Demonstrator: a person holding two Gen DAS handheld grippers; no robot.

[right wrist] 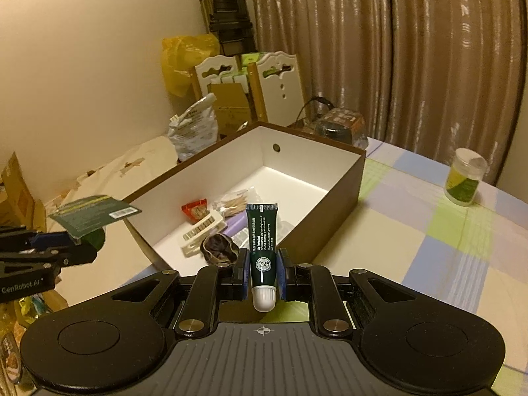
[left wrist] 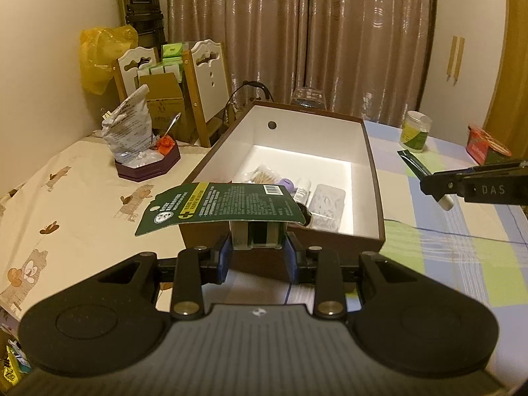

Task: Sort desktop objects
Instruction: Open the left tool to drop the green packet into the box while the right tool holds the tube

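My left gripper [left wrist: 257, 250] is shut on a dark green carded package [left wrist: 221, 206], held just before the near wall of the brown box [left wrist: 376, 178]; the same package [right wrist: 94, 213] shows at the left of the right wrist view. My right gripper [right wrist: 262, 272] is shut on a dark green tube [right wrist: 262, 234] with a white cap, upright near the box's [right wrist: 346, 178] front corner. In the left wrist view the right gripper [left wrist: 439, 186] enters from the right with the tube. Inside the box lie cotton swabs [right wrist: 234, 203], a red packet [right wrist: 194, 211], a white clip [right wrist: 201, 231] and a dark round item [right wrist: 219, 247].
A white-lidded green jar [right wrist: 465, 178] stands on the checked cloth at right. A red packet [left wrist: 485, 145] lies far right. A purple tray [left wrist: 148, 165] with a crumpled bag [left wrist: 128, 125] sits left of the box. Chairs [left wrist: 204, 82], cardboard boxes and a yellow bag [left wrist: 102, 56] stand behind.
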